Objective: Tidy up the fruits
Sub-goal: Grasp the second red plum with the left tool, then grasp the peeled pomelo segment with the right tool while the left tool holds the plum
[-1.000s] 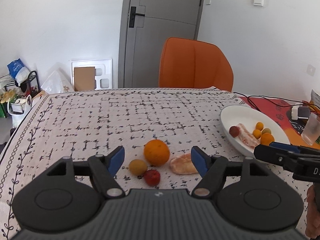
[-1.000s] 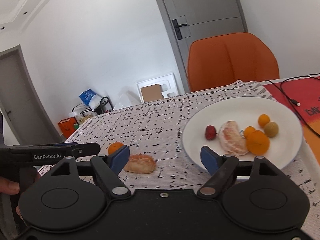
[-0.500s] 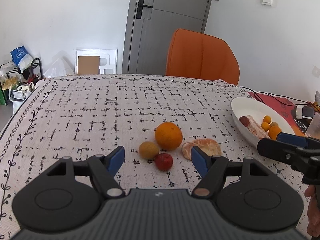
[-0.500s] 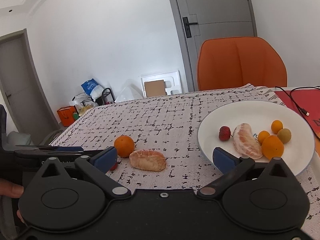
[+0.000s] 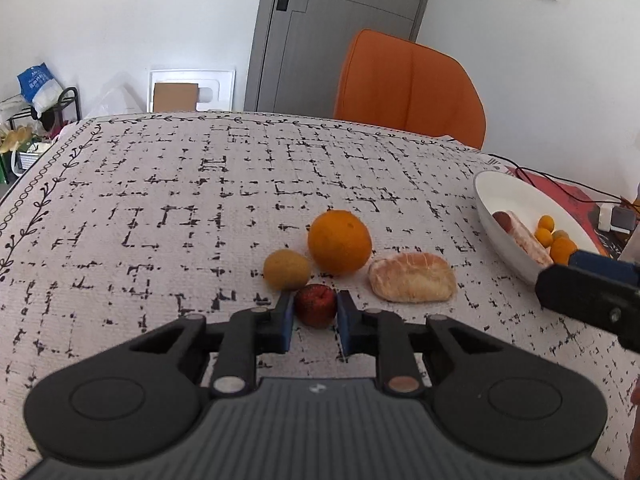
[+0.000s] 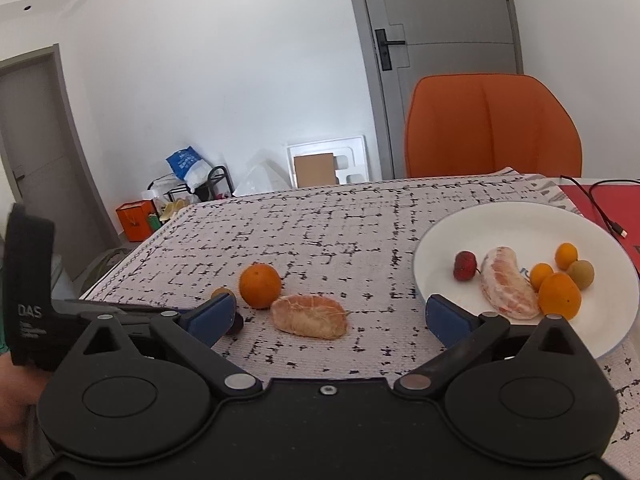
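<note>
Between left hand-held gripper [image 5: 315, 312] pads: red fruit [image 5: 315, 305]

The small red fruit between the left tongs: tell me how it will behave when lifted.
The small red fruit looks round, so it may roll if released on the tablecloth. It looks light for the left tongs, whose pads close on both its sides. Its skin seems soft, so a hard squeeze might bruise it.

"DAS" on left gripper [image 6: 30, 312] body, smaller print seemingly illegible
</note>
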